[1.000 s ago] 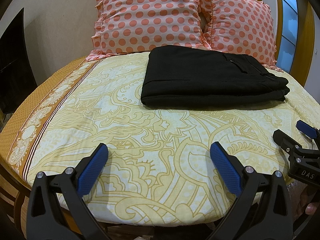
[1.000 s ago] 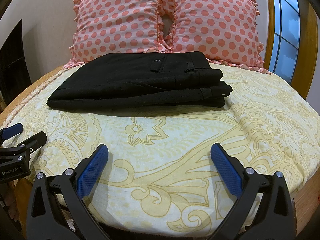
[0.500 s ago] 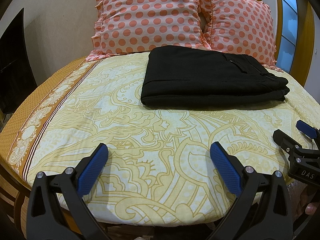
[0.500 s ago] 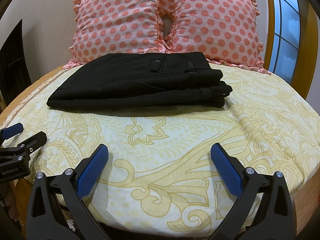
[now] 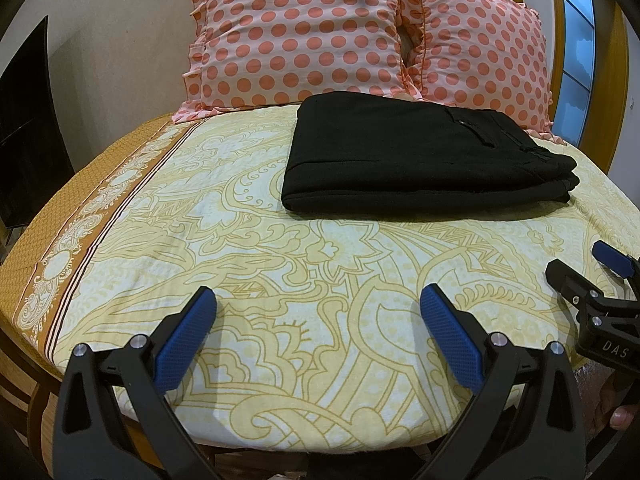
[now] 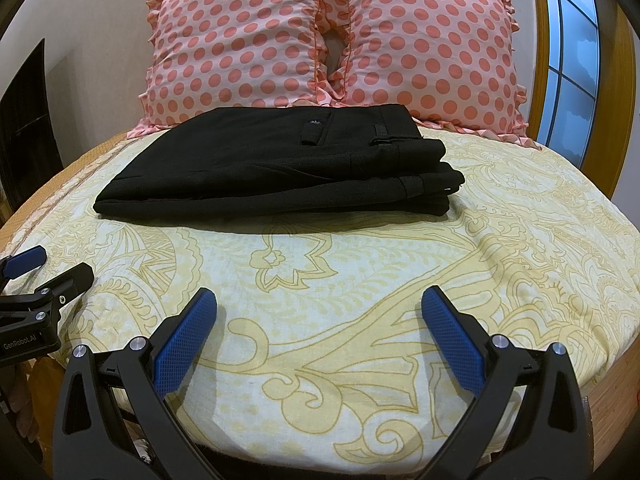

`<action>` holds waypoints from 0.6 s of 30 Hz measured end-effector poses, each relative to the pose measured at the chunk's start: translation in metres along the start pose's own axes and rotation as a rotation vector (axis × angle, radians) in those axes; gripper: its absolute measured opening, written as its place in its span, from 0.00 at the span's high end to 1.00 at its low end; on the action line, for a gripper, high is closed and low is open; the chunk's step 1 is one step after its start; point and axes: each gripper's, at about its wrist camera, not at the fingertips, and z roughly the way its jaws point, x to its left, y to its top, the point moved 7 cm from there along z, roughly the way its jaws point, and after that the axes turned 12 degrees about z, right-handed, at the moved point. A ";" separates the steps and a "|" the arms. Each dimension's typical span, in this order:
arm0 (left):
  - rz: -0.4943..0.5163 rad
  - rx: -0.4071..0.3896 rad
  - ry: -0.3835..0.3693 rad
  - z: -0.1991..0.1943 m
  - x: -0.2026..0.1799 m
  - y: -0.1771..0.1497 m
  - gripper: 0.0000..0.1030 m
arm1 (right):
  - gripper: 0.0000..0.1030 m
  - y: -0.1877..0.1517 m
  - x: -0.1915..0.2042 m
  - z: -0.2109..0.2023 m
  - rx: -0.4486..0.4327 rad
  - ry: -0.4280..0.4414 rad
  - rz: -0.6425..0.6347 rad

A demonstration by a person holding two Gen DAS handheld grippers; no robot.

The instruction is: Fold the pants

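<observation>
Black pants (image 5: pixel 416 152) folded into flat rectangular stack, lying on yellow patterned sheet (image 5: pixel 280 280) at far side of bed, just in front of two pink dotted pillows (image 5: pixel 304 36). Long axis running left-right across bed; waistband end pointing right, fold edge at left. Layers visible at right end, slightly staggered. Back pocket with button tab facing up, seen from right wrist view (image 6: pixel 312 132). Surface smooth, edges fairly even. Left gripper (image 5: pixel 318 316) spread wide, empty, hovering over near edge of sheet, well apart from pants. Right gripper (image 6: pixel 320 316) likewise spread wide, empty, beside the left.
</observation>
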 end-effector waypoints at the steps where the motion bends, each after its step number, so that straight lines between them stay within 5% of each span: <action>1: -0.001 0.000 0.000 0.000 0.000 0.000 0.02 | 0.01 0.000 0.000 0.000 0.000 0.000 0.000; 18: -0.003 0.018 -0.006 -0.001 -0.001 0.002 0.02 | 0.01 -0.001 0.001 0.000 -0.003 -0.001 0.001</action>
